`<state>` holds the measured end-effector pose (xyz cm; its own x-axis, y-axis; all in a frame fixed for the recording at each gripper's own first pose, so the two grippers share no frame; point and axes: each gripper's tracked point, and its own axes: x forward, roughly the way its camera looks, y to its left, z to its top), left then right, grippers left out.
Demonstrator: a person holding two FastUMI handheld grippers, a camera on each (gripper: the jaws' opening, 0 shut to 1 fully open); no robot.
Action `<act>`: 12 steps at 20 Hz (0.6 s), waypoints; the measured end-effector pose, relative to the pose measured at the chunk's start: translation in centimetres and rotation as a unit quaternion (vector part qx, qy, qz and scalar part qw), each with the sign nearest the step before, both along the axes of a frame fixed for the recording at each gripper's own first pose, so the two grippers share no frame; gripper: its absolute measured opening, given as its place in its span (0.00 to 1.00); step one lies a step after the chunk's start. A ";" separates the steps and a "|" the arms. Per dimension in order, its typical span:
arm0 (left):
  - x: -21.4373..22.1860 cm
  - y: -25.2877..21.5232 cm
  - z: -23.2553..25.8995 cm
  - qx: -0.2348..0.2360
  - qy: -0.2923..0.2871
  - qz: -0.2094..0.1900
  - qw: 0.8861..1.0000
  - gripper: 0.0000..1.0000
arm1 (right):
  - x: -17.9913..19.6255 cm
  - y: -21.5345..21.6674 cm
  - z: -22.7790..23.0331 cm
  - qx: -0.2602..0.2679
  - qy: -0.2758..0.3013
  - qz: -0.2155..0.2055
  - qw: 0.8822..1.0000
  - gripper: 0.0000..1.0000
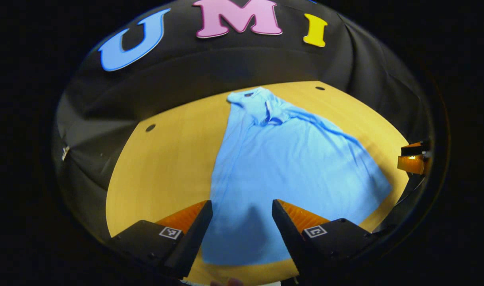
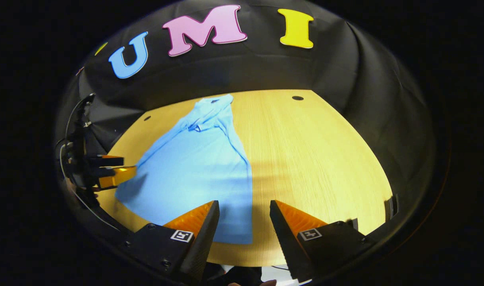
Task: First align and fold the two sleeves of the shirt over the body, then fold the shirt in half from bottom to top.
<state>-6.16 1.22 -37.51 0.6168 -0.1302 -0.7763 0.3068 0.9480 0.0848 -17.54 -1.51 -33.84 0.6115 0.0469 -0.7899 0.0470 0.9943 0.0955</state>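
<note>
Hiding its sleeves, shirt [image 1: 281,167] lies folded narrow.

shirt [image 1: 281,167] sleeves tucked out of sight

shirt [image 1: 281,167] | light blue, collared | lies flat on the wooden surface [image 1: 166,167] | sleeves folded in over the body | collar at far end, hem at near edge

We see bare table [image 2: 313,159] ahead and right of the right gripper [image 2: 242,222]; the shirt [image 2: 194,167] lies flat to its left.
</note>
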 end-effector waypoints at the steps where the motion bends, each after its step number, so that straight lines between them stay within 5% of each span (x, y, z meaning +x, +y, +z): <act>1: -1.1 1.3 -0.5 0.003 0.011 0.011 1.000 0.96 | -0.8 0.1 -0.6 -0.004 0.010 0.000 1.000 0.83; 5: -4.6 4.8 -2.4 0.016 0.052 0.043 0.998 0.97 | -3.2 0.8 -3.1 -0.019 0.058 0.002 0.998 0.83; 12: -6.0 4.6 -4.5 0.013 0.081 0.043 0.996 0.95 | -4.5 1.3 -5.6 -0.033 0.089 0.002 0.995 0.84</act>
